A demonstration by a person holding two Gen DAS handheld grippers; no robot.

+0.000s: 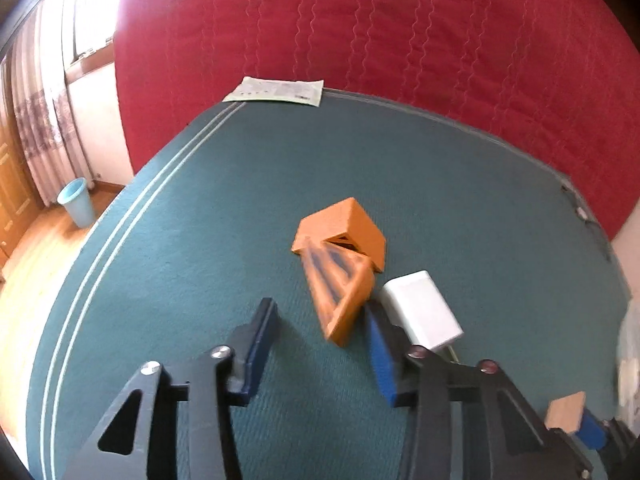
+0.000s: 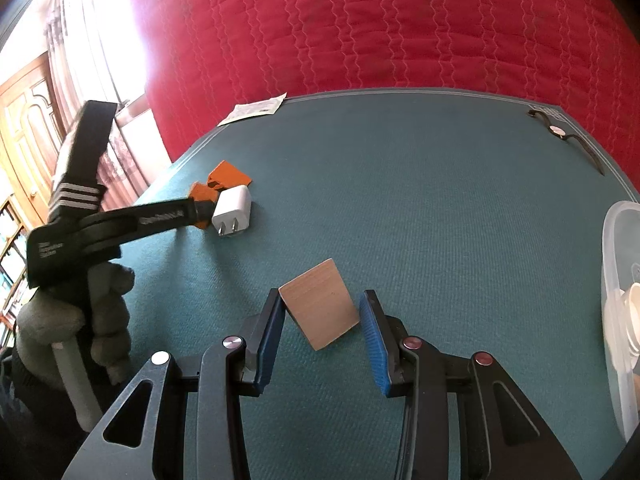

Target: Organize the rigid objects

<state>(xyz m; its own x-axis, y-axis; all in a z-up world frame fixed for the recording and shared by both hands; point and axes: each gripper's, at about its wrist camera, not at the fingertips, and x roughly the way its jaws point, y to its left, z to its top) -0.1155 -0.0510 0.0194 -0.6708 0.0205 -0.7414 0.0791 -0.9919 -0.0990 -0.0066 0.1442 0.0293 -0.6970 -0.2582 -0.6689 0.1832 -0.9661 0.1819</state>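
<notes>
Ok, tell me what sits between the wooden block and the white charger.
Nothing: bare teal cloth runs from the wooden block, between the right gripper's pads, to the white charger, shown in the right wrist view.

1. I saw a red quilted cover [image 1: 400, 32] behind the green table [image 2: 440, 200].
2. A paper sheet [image 1: 276, 90] lay at the table's far edge.
3. A blue bin [image 1: 78, 202] stood on the wooden floor [image 1: 28, 280].
4. Curtains [image 1: 36, 120] hung by the window.

Red quilted bed [image 1: 400, 32], sunlit curtains [image 1: 36, 112]

A home bedroom: red quilted bed [image 1: 400, 40], curtains [image 1: 36, 128], wooden door [image 2: 28, 120], wood floor [image 1: 36, 260], bin [image 1: 78, 202].
</notes>
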